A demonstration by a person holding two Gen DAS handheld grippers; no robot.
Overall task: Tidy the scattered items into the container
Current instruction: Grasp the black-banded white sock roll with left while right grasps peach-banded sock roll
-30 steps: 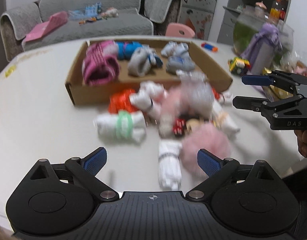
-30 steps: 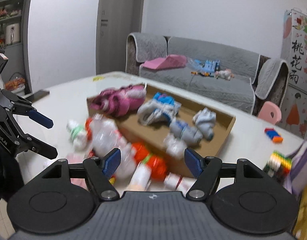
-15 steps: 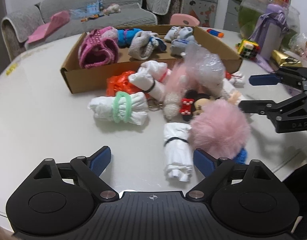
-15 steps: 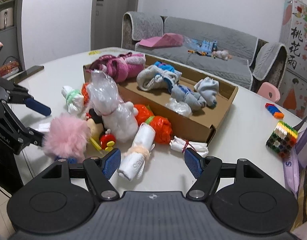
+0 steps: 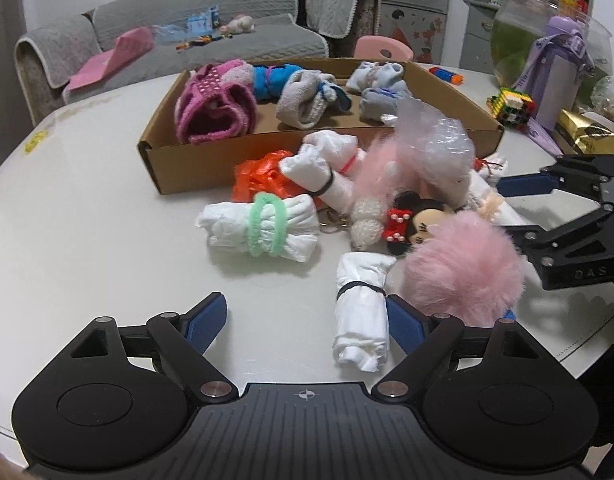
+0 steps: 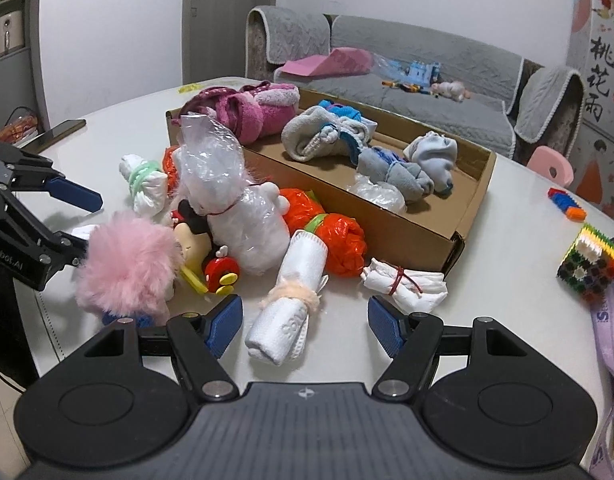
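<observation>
A cardboard box [image 5: 187, 168] [image 6: 347, 208] on the white table holds rolled socks and a magenta slipper. In front of it lies a pile: a pink pompom [image 5: 463, 268] [image 6: 127, 260], a mouse plush [image 5: 419, 220], a plastic-wrapped plush [image 6: 235, 208], orange bags [image 6: 339, 240] and white rolls. My left gripper [image 5: 307, 324] [image 6: 89, 224] is closing; a black-banded white roll [image 5: 361, 320] lies beside its right finger, unpressed. My right gripper [image 6: 305, 324] [image 5: 507, 212] stands open around a peach-banded white roll [image 6: 287, 308].
A block cube [image 6: 591, 264] [image 5: 511, 106], a purple bottle [image 5: 559, 76] and a gold packet [image 5: 587, 136] crowd the table's right side. A phone [image 6: 63, 130] lies at the far left. A red-banded roll [image 6: 403, 284] sits by the box corner. A grey sofa stands behind.
Both grippers have come lower and closer to the pile. The left jaws have narrowed a little beside the black-banded roll. The right jaws now straddle the peach-banded roll.
</observation>
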